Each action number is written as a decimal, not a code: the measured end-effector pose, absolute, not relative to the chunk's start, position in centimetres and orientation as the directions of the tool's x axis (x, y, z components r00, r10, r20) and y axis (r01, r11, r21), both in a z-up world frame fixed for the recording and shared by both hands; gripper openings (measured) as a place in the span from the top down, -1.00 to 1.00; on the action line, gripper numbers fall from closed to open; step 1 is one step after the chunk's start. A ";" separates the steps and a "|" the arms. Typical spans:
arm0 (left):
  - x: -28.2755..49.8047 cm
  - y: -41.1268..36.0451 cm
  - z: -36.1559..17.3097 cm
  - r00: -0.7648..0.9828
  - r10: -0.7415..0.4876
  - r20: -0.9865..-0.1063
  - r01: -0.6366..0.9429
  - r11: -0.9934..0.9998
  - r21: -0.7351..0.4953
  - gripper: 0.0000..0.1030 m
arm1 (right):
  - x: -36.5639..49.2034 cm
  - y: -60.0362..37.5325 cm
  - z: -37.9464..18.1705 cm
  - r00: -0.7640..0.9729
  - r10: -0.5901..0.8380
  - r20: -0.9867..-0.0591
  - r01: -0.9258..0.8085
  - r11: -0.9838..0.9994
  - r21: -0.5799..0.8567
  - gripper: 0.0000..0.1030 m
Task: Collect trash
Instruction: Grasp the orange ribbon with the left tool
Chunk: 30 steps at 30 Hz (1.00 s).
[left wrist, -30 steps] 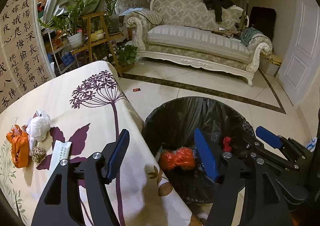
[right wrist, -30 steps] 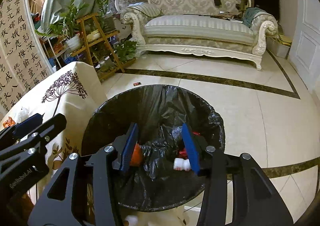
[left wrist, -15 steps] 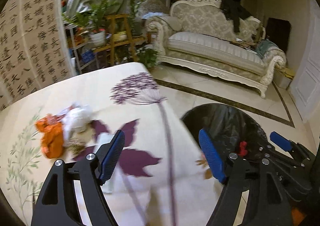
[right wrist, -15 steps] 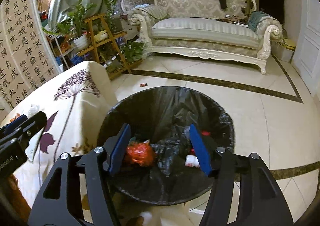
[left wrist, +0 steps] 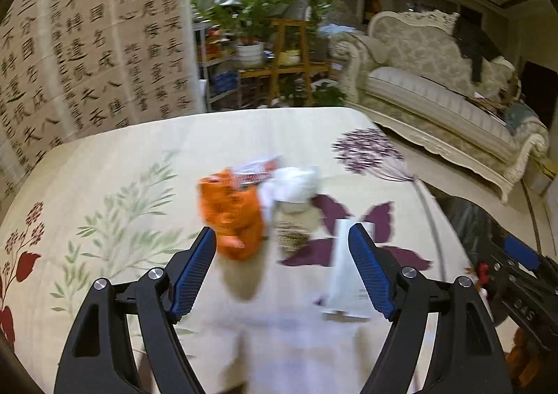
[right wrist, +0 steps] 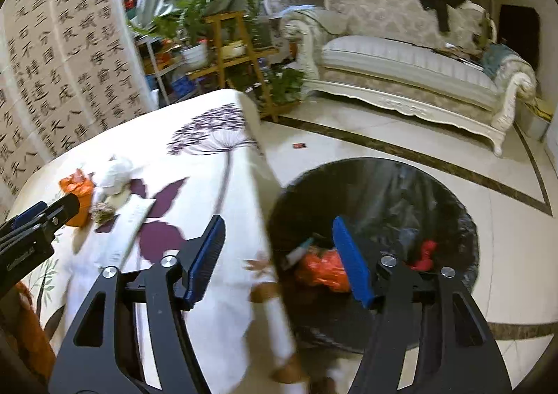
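Crumpled orange wrapper (left wrist: 232, 216) lies on the floral cloth (left wrist: 115, 163) before wide-open, empty left tongs (left wrist: 280, 272); right tongs (right wrist: 279, 258) likewise.

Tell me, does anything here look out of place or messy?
Yes. A small red scrap lies alone on the floor tiles, outside the black-lined bin. Litter also sits clustered on the tablecloth: an orange wrapper, white crumpled tissue and a white packet.

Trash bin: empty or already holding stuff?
Partly filled: trash bin holds an orange wrapper and a red scrap.
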<state>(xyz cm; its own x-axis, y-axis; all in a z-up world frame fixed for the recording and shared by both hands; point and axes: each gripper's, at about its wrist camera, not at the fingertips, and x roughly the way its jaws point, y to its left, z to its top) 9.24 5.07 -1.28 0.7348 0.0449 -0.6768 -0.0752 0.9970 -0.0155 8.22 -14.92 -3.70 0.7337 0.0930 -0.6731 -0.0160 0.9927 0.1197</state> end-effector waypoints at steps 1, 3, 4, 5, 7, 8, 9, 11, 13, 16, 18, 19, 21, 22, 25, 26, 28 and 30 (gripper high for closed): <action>9.3 5.7 -1.4 0.733 0.052 -0.678 -0.088 0.996 -0.018 -0.49 | 8.3 -14.3 -3.6 0.732 0.099 -0.674 -0.028 0.993 0.115 -0.34; 9.7 6.9 -1.6 0.724 0.059 -0.687 -0.112 0.993 -0.032 -0.49 | 8.5 -13.4 -3.7 0.728 0.110 -0.677 -0.045 0.993 0.113 -0.35; 9.8 7.3 -1.6 0.722 0.059 -0.689 -0.118 0.992 -0.038 -0.49 | 8.5 -13.0 -3.7 0.726 0.116 -0.678 -0.055 0.992 0.111 -0.35; 10.1 7.7 -1.7 0.720 0.062 -0.691 -0.127 0.991 -0.044 -0.50 | 8.7 -12.6 -3.7 0.724 0.120 -0.679 -0.061 0.992 0.110 -0.35; 10.6 8.3 -1.8 0.715 0.065 -0.696 -0.134 0.990 -0.046 -0.51 | 8.8 -12.0 -3.6 0.721 0.127 -0.681 -0.074 0.992 0.106 -0.36; 11.2 8.7 -2.0 0.709 0.062 -0.702 -0.135 0.990 -0.048 -0.51 | 8.9 -11.7 -3.6 0.720 0.130 -0.682 -0.079 0.991 0.105 -0.36; 11.4 8.8 -2.2 0.705 0.060 -0.706 -0.134 0.990 -0.050 -0.51 | 8.9 -11.5 -3.7 0.719 0.132 -0.682 -0.082 0.991 0.105 -0.36; 12.0 9.2 -2.6 0.695 0.058 -0.717 -0.137 0.989 -0.053 -0.52 | 9.1 -11.0 -3.7 0.717 0.137 -0.684 -0.091 0.991 0.103 -0.36; 12.5 9.5 -2.9 0.687 0.051 -0.725 -0.139 0.988 -0.062 -0.52 | 9.2 -10.6 -3.7 0.714 0.140 -0.686 -0.097 0.990 0.101 -0.36; 13.2 10.1 -3.4 0.678 0.040 -0.734 -0.140 0.987 -0.075 -0.51 | 9.3 -10.1 -3.8 0.709 0.144 -0.690 -0.105 0.990 0.099 -0.37; 13.4 10.3 -3.5 0.677 0.027 -0.736 -0.133 0.987 -0.086 -0.49 | 9.3 -9.8 -3.9 0.706 0.146 -0.693 -0.109 0.989 0.098 -0.37; 13.4 10.4 -3.6 0.676 0.023 -0.737 -0.132 0.987 -0.090 -0.33 | 9.3 -9.7 -3.9 0.704 0.147 -0.695 -0.110 0.989 0.097 -0.37; 13.4 10.5 -4.0 0.662 0.003 -0.750 -0.119 0.988 -0.101 -0.08 | 9.4 -9.4 -3.9 0.702 0.149 -0.696 -0.114 0.989 0.097 -0.37; 13.3 10.5 -4.2 0.658 -0.005 -0.753 -0.114 0.988 -0.106 0.07 | 9.4 -9.1 -3.9 0.702 0.151 -0.696 -0.117 0.988 0.096 -0.37; 12.9 10.4 -4.3 0.662 -0.014 -0.749 -0.098 0.990 -0.105 0.19 | 9.5 -8.5 -3.9 0.699 0.157 -0.698 -0.129 0.987 0.093 -0.37; 12.6 10.5 -4.2 0.668 -0.014 -0.744 -0.095 0.990 -0.103 0.24 | 9.5 -8.2 -3.9 0.698 0.161 -0.698 -0.134 0.987 0.093 -0.37; 12.3 10.7 -4.0 0.673 -0.013 -0.740 -0.092 0.990 -0.102 0.25 | 9.4 -7.7 -3.8 0.697 0.170 -0.697 -0.147 0.985 0.093 -0.37; 11.6 11.1 -3.7 0.678 -0.018 -0.735 -0.094 0.989 -0.111 0.26 | 9.3 -7.2 -3.8 0.696 0.180 -0.696 -0.161 0.983 0.093 -0.37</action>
<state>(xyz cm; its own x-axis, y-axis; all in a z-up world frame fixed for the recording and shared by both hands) 11.62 11.11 -3.74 0.6779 -0.0176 -0.7350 -0.0942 0.9894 -0.1106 9.33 -7.17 -3.76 0.6957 0.1796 -0.6956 -0.1611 0.9826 0.0926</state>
